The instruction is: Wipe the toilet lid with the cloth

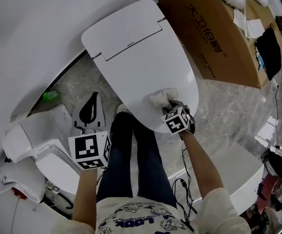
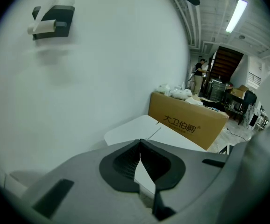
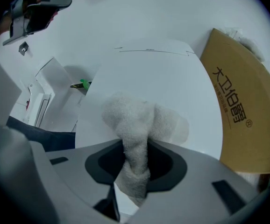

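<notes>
The white toilet lid (image 1: 146, 57) lies closed, running from upper left to its rounded front end at the centre. My right gripper (image 1: 169, 104) is shut on a white fluffy cloth (image 1: 160, 99), which rests on the lid near that front end. In the right gripper view the cloth (image 3: 135, 125) bunches out between the jaws and spreads on the lid (image 3: 149, 73). My left gripper (image 1: 88, 112) hangs left of the toilet, off the lid, jaws closed on nothing. In the left gripper view its jaws (image 2: 140, 146) meet, with the lid (image 2: 135, 129) beyond.
A large brown cardboard box (image 1: 214, 28) stands right of the toilet. White fixtures (image 1: 33, 140) sit at lower left, with a small green item (image 1: 50, 95) on the marble floor. Cables (image 1: 185, 179) trail near the person's legs. A wall (image 2: 79, 69) carries a paper holder (image 2: 53, 21).
</notes>
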Demonstrator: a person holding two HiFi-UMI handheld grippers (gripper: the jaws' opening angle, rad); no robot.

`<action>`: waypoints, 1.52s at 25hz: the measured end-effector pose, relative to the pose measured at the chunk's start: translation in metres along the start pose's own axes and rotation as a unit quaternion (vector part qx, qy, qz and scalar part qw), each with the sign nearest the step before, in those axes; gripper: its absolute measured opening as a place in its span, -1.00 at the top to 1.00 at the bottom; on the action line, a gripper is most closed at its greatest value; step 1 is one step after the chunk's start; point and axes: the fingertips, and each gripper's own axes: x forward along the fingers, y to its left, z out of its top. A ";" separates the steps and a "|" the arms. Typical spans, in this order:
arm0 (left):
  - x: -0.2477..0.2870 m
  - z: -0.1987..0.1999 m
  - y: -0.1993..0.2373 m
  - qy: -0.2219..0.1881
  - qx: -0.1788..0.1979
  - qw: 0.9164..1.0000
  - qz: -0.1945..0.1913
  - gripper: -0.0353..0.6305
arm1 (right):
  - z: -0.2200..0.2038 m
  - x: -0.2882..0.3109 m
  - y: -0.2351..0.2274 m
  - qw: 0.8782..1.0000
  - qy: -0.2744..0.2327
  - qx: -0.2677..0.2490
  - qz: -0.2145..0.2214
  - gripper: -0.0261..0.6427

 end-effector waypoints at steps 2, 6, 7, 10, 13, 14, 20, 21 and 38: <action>0.000 0.000 -0.001 0.000 0.003 1.000 -0.003 0.87 | -0.001 0.001 0.014 1.000 0.000 -0.006 0.006 0.59; 0.001 -0.001 -0.002 0.001 0.006 1.000 -0.009 0.87 | -0.005 0.001 0.042 1.000 -0.002 -0.014 0.024 0.59; 0.001 -0.001 -0.002 0.002 0.007 1.000 -0.010 0.87 | -0.006 0.001 0.049 0.999 -0.002 -0.016 0.029 0.59; 0.001 -0.001 -0.005 0.003 0.009 1.000 -0.015 0.87 | -0.013 0.002 0.072 0.998 0.000 -0.027 0.049 0.59; 0.001 0.002 -0.007 0.002 0.013 1.000 -0.020 0.87 | -0.020 0.002 0.092 0.997 0.002 -0.032 0.066 0.59; 0.002 0.004 -0.008 0.001 0.015 1.000 -0.021 0.87 | -0.022 0.002 0.098 0.997 0.004 -0.036 0.072 0.59; 0.004 0.011 -0.016 -0.003 0.029 0.999 -0.028 0.87 | -0.037 -0.001 0.115 0.991 0.012 -0.085 0.102 0.59; 0.004 0.011 -0.018 -0.002 0.030 0.999 -0.030 0.87 | -0.038 -0.001 0.113 0.991 0.011 -0.085 0.103 0.59; 0.016 0.013 -0.057 0.006 0.052 0.997 -0.050 0.87 | -0.112 -0.023 -0.038 0.997 0.013 0.079 0.011 0.59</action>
